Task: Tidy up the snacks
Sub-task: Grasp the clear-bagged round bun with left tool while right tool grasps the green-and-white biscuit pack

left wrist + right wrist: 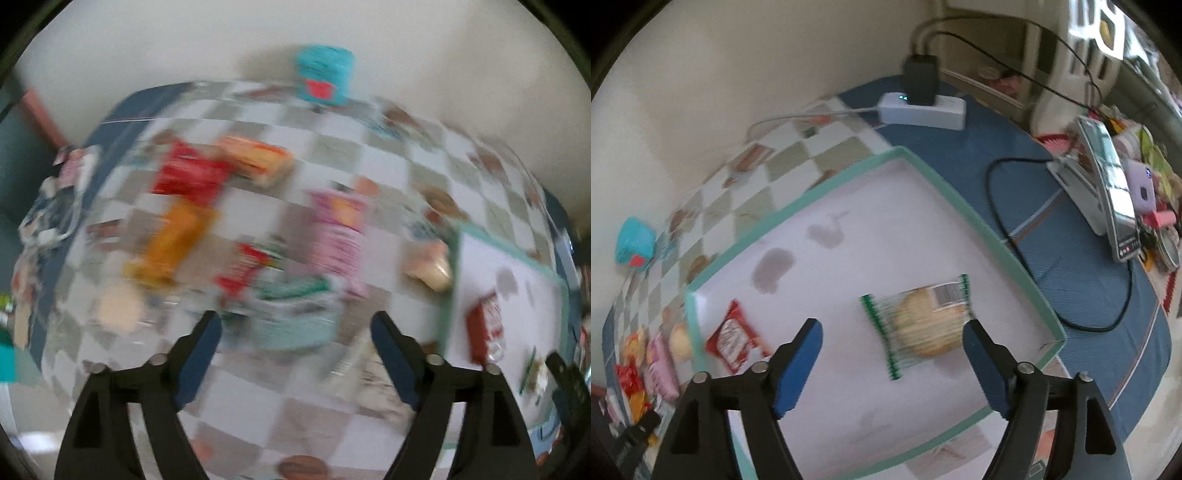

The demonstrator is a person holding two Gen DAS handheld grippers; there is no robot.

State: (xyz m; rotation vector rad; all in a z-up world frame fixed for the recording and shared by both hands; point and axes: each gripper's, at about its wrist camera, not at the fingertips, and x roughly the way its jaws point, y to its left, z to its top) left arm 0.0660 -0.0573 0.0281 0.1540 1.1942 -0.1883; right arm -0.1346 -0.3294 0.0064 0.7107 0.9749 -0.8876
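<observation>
Snack packets, a red one [192,173], an orange one [170,240] and a pink one [338,236] among them, lie loose and blurred on the checkered counter [424,173], where the left gripper [295,328] hangs with jaws spread and empty. Toward the counter's right edge, the right gripper [892,339] stands open above a mint-rimmed tray [993,229] holding a red packet [733,339] and a wrapped round biscuit [929,325], which lies untouched between the spread jaws.

The biscuit [929,325] is wrapped in clear, glossy plastic film. The tray [979,225] looks like matt card, smooth inside. The counter [783,162] is covered by a checked cloth. Matt black plastic forms the right tongs [892,363].
</observation>
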